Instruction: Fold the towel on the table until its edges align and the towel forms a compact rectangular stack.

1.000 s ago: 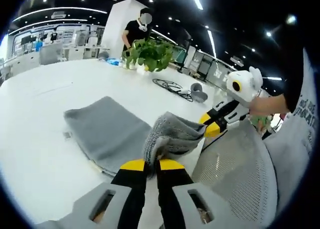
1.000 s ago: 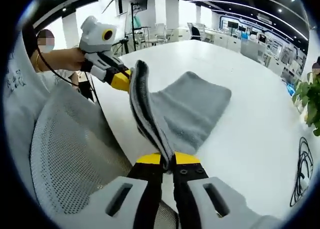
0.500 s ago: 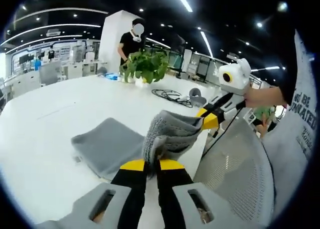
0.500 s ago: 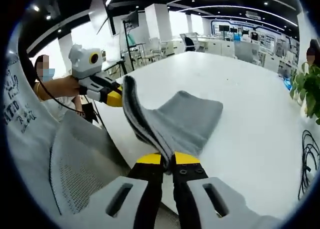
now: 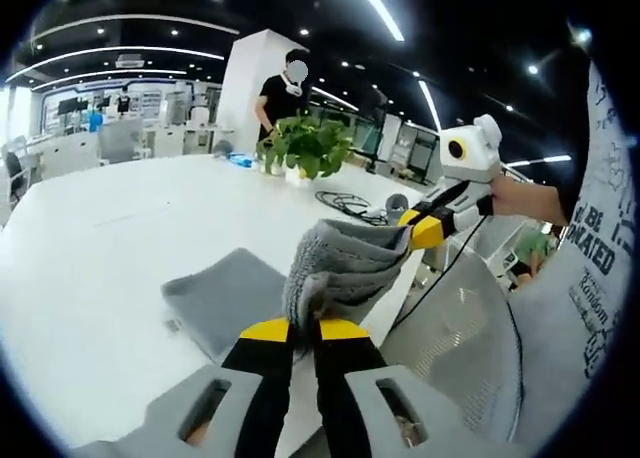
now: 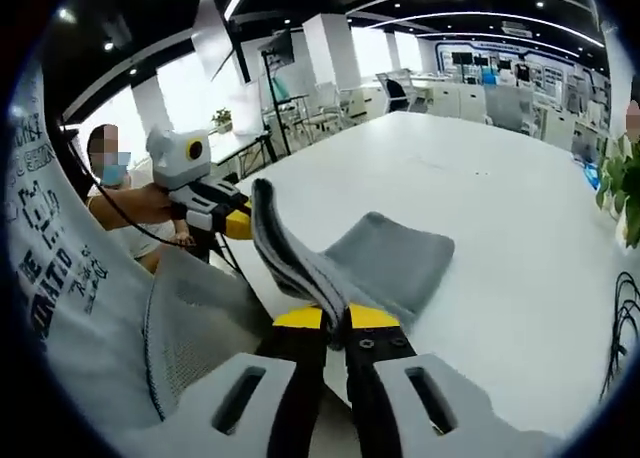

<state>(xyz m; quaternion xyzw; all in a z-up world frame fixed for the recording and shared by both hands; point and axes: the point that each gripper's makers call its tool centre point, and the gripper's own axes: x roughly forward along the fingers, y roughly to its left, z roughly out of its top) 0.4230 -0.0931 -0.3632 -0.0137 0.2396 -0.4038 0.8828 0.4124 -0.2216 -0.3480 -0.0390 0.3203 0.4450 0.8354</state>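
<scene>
While both grippers are clamped on the same lifted edge, the fold turns on where the rest of the cloth lies from them. Left gripper: yellow tips closed tight on a bunched corner of the grey towel. Right gripper: tips closed on the opposite corner of that edge, cloth pinched thin between them.

Held edge runs taut from one gripper to the other, roughly parallel with the near edge of the white table; that is the towel's long axis at present. In the right gripper view the left gripper appears at the far end of the raised edge, a hand behind it. In the left gripper view the right gripper appears at upper right, likewise hand-held.

Remainder of towel drapes forward and down from the grippers and lies flat on the table, away from the person. Looks already doubled; layer count uncertain. Neither gripper is nearer the flat part; both stand level, raised above the table edge, over a mesh chair back.

Judgement: next move calls for both hands to carry the edge forward together, over the flat part, to its far edge. Uneven travel would skew the corners.

Beyond: potted plant, cable coil, a person standing far off.
</scene>
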